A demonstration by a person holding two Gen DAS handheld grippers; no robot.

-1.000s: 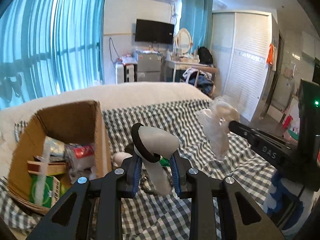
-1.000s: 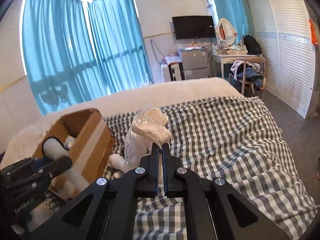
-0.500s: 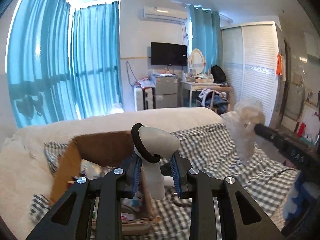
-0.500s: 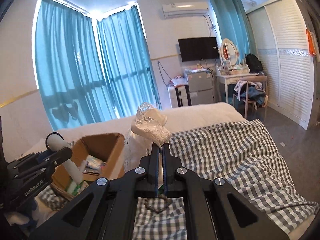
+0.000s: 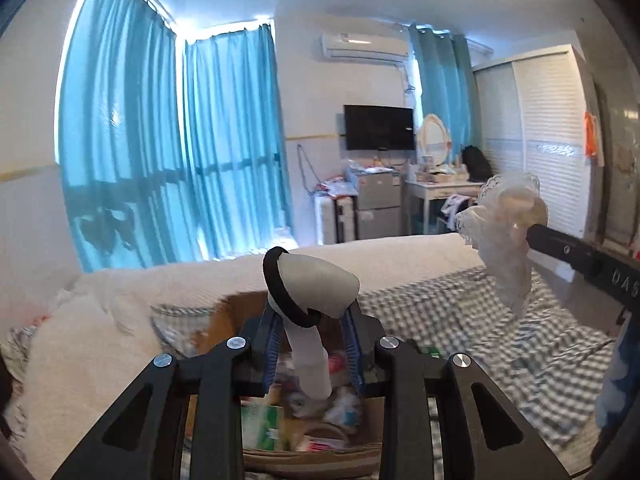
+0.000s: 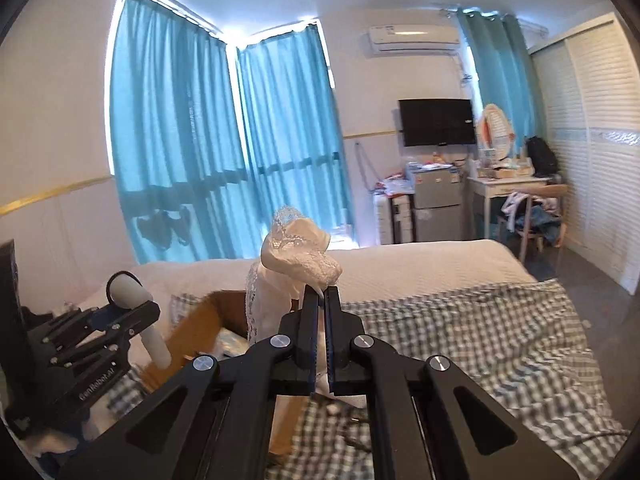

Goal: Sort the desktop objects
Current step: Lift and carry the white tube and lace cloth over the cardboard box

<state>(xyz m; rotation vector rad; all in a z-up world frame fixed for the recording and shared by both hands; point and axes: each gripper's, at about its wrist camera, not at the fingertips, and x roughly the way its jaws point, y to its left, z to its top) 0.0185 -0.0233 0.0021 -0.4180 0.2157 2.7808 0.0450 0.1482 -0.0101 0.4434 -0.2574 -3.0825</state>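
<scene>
While clamped between jaws, lace cloth [image 6: 298, 256]

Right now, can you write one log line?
left hand-held gripper: shut on white tube | right hand-held gripper: shut on lace cloth | cardboard box: below

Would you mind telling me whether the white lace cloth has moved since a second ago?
Yes. In the left wrist view the white lace cloth, held by the right tongs, has risen from against the checked bedspread to against the white wardrobe.

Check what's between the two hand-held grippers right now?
In the right wrist view, the open cardboard box lies between the left hand-held gripper and the right hand-held gripper.
</scene>
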